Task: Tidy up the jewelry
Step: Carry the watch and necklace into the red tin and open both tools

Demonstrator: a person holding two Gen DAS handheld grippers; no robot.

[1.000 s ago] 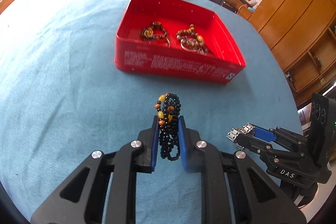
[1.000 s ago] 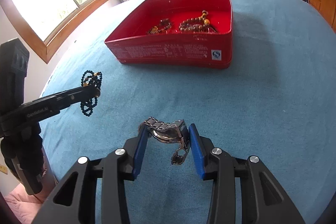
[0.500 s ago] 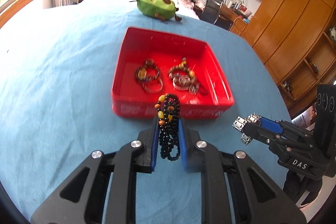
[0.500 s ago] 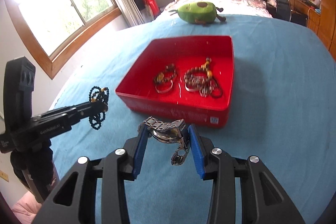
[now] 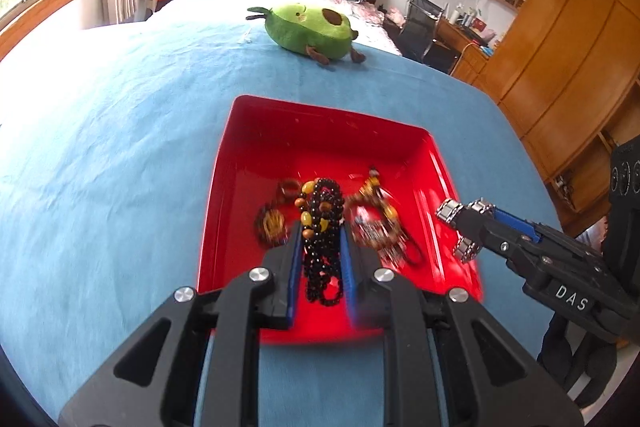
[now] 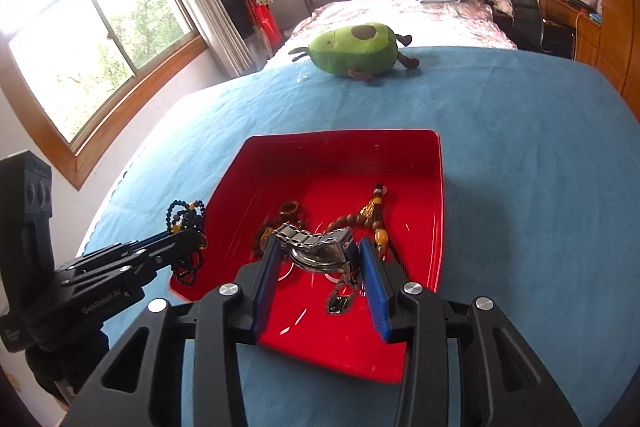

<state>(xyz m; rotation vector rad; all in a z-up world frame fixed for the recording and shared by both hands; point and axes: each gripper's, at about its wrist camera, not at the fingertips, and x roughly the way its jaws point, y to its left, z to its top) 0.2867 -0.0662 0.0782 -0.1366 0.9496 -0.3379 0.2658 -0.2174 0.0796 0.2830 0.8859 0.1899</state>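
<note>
My left gripper (image 5: 320, 247) is shut on a black bead bracelet (image 5: 322, 227) with amber and orange beads, held over the near half of the red tin tray (image 5: 248, 131). My right gripper (image 6: 316, 253) is shut on a silver metal watch (image 6: 316, 247) whose clasp dangles below, also above the red tin tray (image 6: 436, 187). Several brown bead bracelets (image 6: 360, 219) lie inside the tray. In the left wrist view the right gripper (image 5: 460, 227) shows over the tray's right wall with the watch band (image 5: 450, 211). The right wrist view catches the left gripper (image 6: 192, 243) at the tray's left wall.
A blue cloth (image 5: 100, 147) covers the surface under the tray. A green avocado plush toy (image 5: 308, 31) lies at its far edge. Beyond are a bed, windows on the left, and wooden cabinets (image 5: 560, 47) with a desk and chair on the right.
Both grippers moved forward and rose, from short of the tray to above it, each keeping its grip. The tray now sits directly under the fingers in both views.
</note>
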